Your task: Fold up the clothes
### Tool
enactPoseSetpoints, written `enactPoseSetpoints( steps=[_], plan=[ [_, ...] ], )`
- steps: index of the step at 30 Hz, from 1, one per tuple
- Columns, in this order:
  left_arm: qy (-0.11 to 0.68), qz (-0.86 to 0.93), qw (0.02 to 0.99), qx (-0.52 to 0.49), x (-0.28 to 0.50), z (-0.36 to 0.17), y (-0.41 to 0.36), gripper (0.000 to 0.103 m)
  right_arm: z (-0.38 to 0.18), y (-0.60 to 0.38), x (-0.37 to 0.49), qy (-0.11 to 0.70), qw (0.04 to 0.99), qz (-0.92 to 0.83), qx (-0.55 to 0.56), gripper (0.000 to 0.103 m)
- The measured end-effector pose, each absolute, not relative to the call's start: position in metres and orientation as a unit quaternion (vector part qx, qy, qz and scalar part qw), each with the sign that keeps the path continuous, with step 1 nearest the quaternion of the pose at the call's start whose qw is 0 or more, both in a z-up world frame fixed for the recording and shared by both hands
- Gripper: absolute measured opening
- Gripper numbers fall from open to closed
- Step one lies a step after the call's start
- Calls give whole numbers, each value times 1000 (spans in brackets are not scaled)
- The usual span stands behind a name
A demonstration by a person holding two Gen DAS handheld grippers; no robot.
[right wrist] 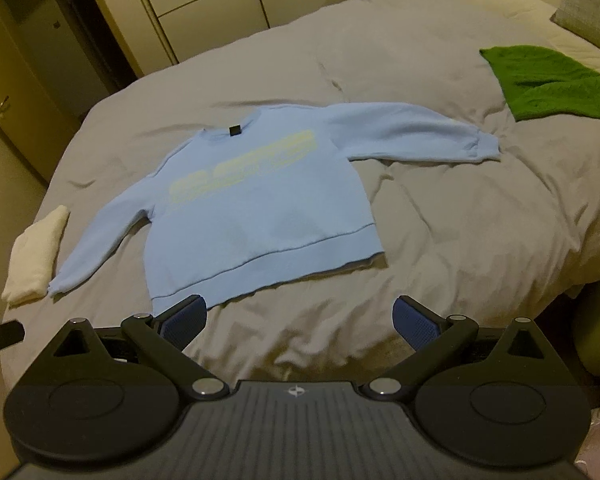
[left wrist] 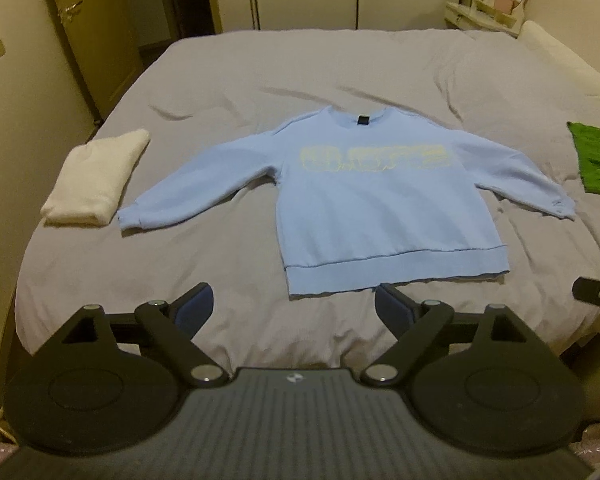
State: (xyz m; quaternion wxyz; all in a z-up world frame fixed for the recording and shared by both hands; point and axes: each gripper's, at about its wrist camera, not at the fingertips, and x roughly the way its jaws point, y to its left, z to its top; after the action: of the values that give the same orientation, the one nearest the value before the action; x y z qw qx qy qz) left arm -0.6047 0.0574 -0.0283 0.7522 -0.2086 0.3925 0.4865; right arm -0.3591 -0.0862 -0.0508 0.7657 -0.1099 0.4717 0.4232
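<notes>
- A light blue sweatshirt (left wrist: 364, 200) lies flat on the bed (left wrist: 260, 80), front up, with both sleeves spread out to the sides.
- The left gripper (left wrist: 296, 304) is wide open and holds nothing. It hangs above the bed, near the bottom edge of the sweatshirt.
- The right gripper (right wrist: 300, 320) is wide open and empty too.
- A folded white cloth (left wrist: 96, 180) lies just beside one sleeve.
- A green cloth (right wrist: 552, 80) lies near the other sleeve.
</notes>
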Motion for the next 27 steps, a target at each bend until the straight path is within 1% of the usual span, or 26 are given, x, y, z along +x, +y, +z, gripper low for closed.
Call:
enactPoseSetpoints(
  steps=[5,12,27],
  plan=[
    [386,477,765,-197,-602,-20,48,92,-46,-96,-369,462,774,417,-117,102],
    [379,469,773,-197,-607,-17,44,93,-43,-103,-374,457,781,406,-125,102],
    [371,491,758,-216,-637,-23,55,95,-41,-81,-389,442,778,419,-153,102]
  ],
)
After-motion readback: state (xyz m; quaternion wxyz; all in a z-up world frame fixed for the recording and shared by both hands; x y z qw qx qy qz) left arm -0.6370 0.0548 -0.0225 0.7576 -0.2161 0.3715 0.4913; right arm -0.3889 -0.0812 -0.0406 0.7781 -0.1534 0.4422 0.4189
